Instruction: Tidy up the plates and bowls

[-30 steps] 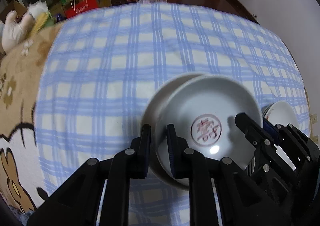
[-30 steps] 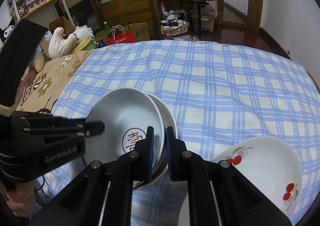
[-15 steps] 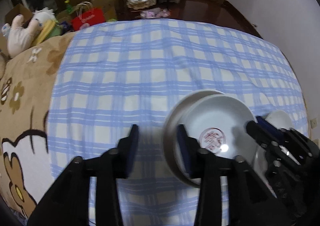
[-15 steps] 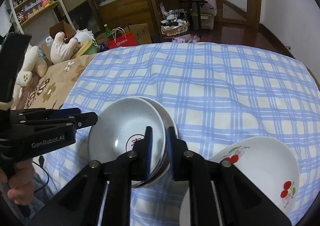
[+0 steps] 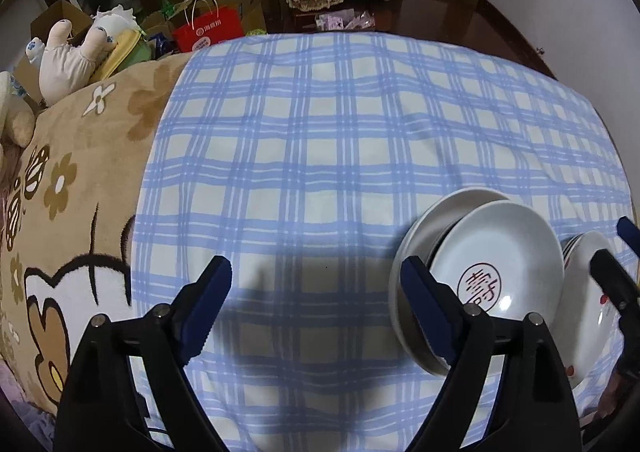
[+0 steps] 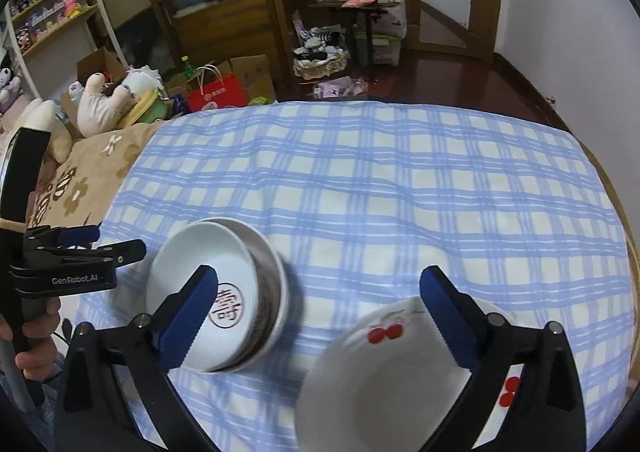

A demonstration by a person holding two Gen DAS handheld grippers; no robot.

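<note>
Both tools off the stacked bowls (image 6: 216, 300) now, bowls on checked cloth (image 6: 380, 192).

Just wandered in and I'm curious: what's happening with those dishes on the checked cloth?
A person holds a gripper in each hand and is tidying dishes on a blue checked cloth. The white dish with a red seal mark now sits nested on other dishes in a small stack. The left gripper and right gripper are both opening, with nothing pressed between their pads. A cherry-patterned bowl lies apart, beside the stack, not yet gathered.
</note>
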